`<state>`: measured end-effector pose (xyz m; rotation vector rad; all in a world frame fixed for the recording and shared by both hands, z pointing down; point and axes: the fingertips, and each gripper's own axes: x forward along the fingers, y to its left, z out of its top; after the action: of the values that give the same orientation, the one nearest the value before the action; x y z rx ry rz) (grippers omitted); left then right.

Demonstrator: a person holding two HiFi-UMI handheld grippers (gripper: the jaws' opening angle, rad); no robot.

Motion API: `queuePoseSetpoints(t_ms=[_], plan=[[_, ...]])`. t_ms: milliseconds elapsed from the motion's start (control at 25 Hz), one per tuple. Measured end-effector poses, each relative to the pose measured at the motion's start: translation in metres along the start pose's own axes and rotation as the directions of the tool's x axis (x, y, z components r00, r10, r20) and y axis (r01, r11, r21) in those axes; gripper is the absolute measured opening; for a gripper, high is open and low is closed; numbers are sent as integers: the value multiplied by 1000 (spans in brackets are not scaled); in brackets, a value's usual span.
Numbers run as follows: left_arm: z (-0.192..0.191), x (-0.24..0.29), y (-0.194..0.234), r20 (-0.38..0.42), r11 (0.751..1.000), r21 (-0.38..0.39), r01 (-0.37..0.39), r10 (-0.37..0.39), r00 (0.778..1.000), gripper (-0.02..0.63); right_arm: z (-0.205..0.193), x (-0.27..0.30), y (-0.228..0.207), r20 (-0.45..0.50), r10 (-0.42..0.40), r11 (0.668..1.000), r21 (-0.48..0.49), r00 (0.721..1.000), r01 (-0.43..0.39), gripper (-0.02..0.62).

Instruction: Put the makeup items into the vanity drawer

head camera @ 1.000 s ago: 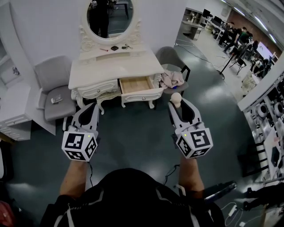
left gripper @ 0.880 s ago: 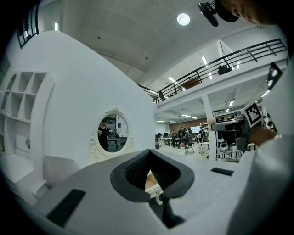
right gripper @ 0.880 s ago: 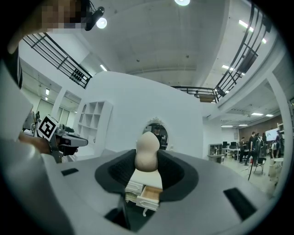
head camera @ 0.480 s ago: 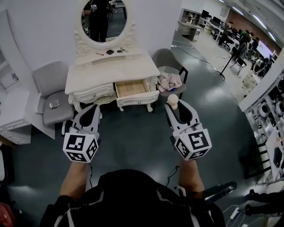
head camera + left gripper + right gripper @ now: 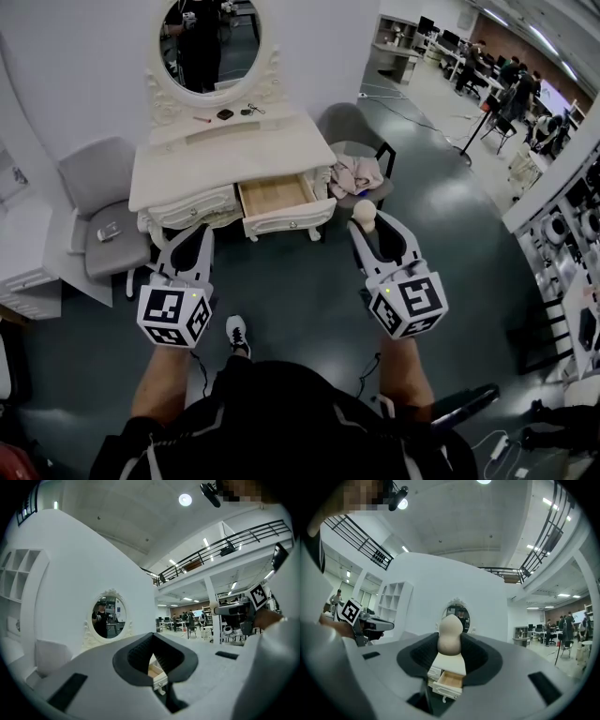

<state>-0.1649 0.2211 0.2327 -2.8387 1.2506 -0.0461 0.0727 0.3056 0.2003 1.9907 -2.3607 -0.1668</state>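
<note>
A white vanity (image 5: 225,155) stands ahead with its right drawer (image 5: 277,195) pulled out and showing a bare wooden bottom. My right gripper (image 5: 366,227) is shut on a beige makeup sponge (image 5: 364,215), held in the air short of the drawer; in the right gripper view the sponge (image 5: 450,637) sits upright between the black pads (image 5: 476,656). My left gripper (image 5: 192,242) hangs level with it on the left, its tips together and nothing in it (image 5: 152,641). Small makeup items (image 5: 225,114) lie on the ledge under the oval mirror (image 5: 208,42).
A grey chair (image 5: 103,225) holding a small object stands left of the vanity. Another chair with a crumpled cloth (image 5: 356,173) stands at its right. A low white cabinet (image 5: 23,272) is at the far left. People work at desks far right.
The vanity has slid left in the head view. The person's shoe now shows below the grippers. The grippers have barely moved, and the sponge stays in the right one.
</note>
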Motion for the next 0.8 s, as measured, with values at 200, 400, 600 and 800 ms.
queuePoseSetpoints(t_ms=[200,400,600,800], plan=[[-2,39,38,19,999,-3,36,-35,999,3,-4,46,2,-14,-17,1000,-10,1000,17,153],[-4,81,73,24,998,-6,64,-64,998,3,-4,95,-7,-21,-45,999,-20,999,45,153],[0,119,110,23,997,-1,82,-81,996,3,-8,143,-10,-41,-60,998,-14,997,60,153],[2,145,138,16,995,3,99,-100,995,3,-5,183,-14,-43,-75,997,-7,996,74,153]])
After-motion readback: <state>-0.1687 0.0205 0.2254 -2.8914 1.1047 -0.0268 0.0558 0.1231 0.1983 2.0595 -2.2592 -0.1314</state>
